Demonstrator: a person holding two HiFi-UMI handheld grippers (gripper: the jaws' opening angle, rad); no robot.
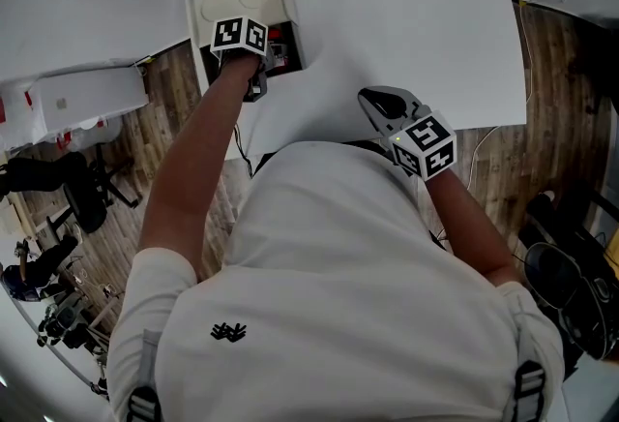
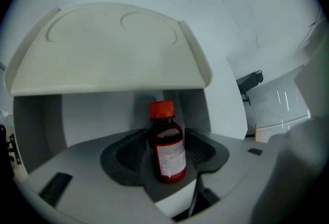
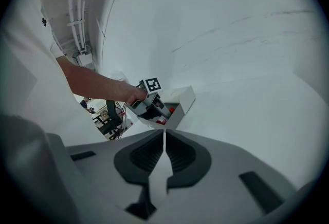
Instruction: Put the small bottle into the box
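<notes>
Your left gripper [image 1: 273, 57] hides most of the bottle [image 2: 167, 146] in the head view. Its label is too blurred to read, and the gripper's body hides what it stands on. In the right gripper view it is too small to make out.

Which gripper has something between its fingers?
The left gripper: a small brown red-capped bottle stands between its fingers; the right gripper is empty.

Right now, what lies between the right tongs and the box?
Nothing. Only bare white table lies between the right tongs and the box. This shows in the right gripper view, and the head view agrees.
</notes>
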